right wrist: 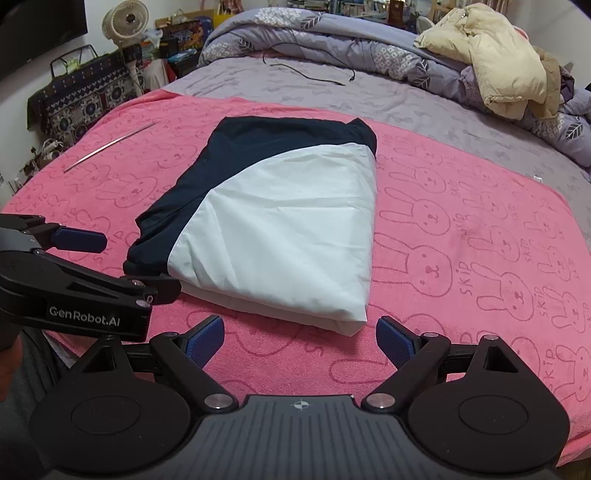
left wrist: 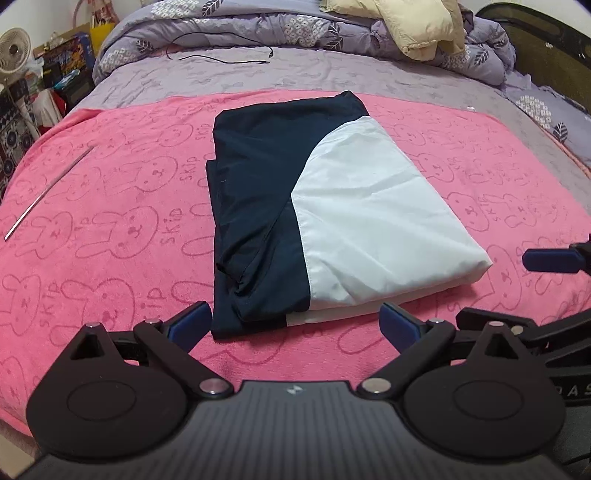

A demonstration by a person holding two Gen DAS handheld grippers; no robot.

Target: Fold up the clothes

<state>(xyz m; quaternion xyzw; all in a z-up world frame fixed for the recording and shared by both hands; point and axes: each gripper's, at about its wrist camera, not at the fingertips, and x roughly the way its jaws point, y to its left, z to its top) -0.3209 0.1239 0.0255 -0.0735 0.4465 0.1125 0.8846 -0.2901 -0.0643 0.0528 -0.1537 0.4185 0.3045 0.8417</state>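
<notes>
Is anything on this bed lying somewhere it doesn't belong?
Two stray things. A thin metal rod lies loose on the pink towel, left of the folded garment, and a black cable trails over the purple sheet behind. The garment itself looks neat.

A bedroom in a home.
Ahead of the tool lies a bed (right wrist: 424, 103) under a pink rabbit-print towel (right wrist: 461, 229); beyond it a bunched quilt (right wrist: 332, 40) and a cream jacket (right wrist: 506, 66), with a fan (right wrist: 125, 22) and cluttered boxes (right wrist: 184, 37) far left.
</notes>
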